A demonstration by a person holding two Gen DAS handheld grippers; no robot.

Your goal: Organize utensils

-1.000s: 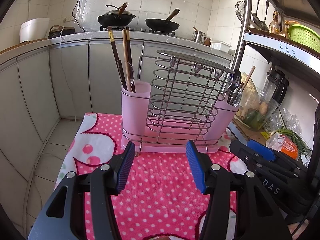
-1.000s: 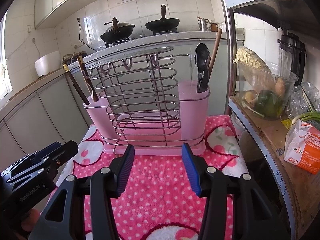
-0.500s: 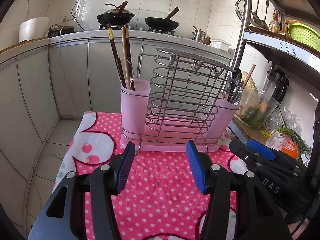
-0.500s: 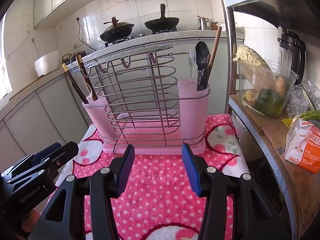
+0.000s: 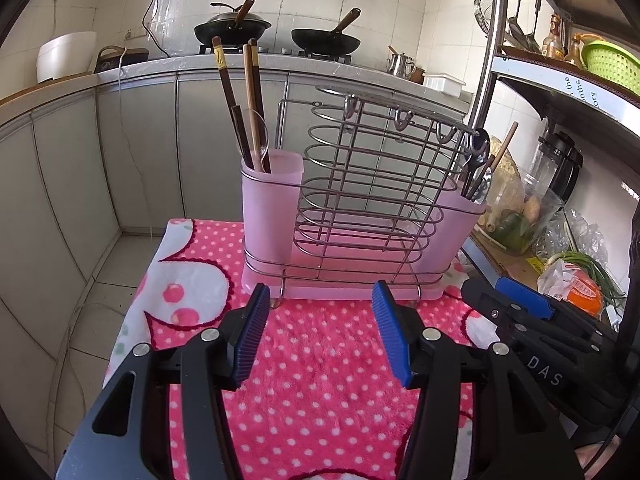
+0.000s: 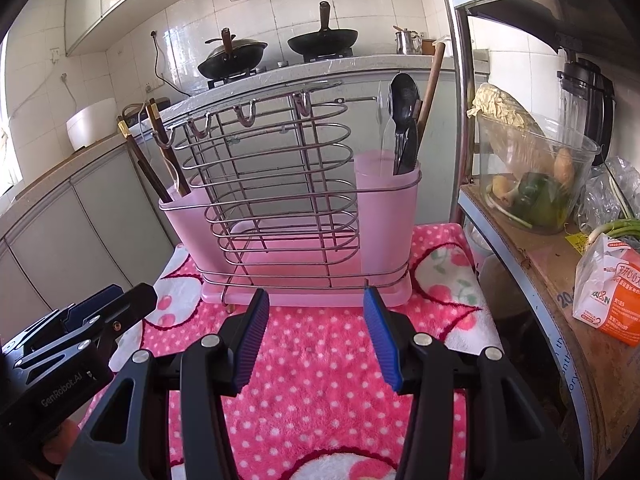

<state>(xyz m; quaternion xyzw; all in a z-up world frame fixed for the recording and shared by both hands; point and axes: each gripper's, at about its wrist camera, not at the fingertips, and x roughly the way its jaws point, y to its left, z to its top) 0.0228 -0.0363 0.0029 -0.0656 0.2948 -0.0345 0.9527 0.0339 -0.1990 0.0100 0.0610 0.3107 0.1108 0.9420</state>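
Note:
A wire rack with a pink base [image 5: 360,200] [image 6: 288,208] stands on a pink polka-dot towel [image 5: 320,368] [image 6: 320,360]. Its left pink cup [image 5: 270,204] [image 6: 188,216] holds brown chopsticks [image 5: 240,100] [image 6: 160,148] and a clear spoon. Its right pink cup [image 5: 460,220] [image 6: 386,208] holds a black spoon [image 6: 404,120] [image 5: 476,156] and a wooden stick. My left gripper [image 5: 318,308] is open and empty, in front of the rack. My right gripper [image 6: 316,304] is open and empty, also in front of the rack.
A metal shelf on the right carries a glass bowl of vegetables [image 6: 532,184], a blender [image 6: 584,96] and an orange packet [image 6: 608,300]. Grey kitchen cabinets and a counter with two woks [image 5: 320,40] lie behind. The towel's left edge drops to the tiled floor [image 5: 116,264].
Both grippers have drawn back slightly from the rack and stayed open. Nothing else moved.

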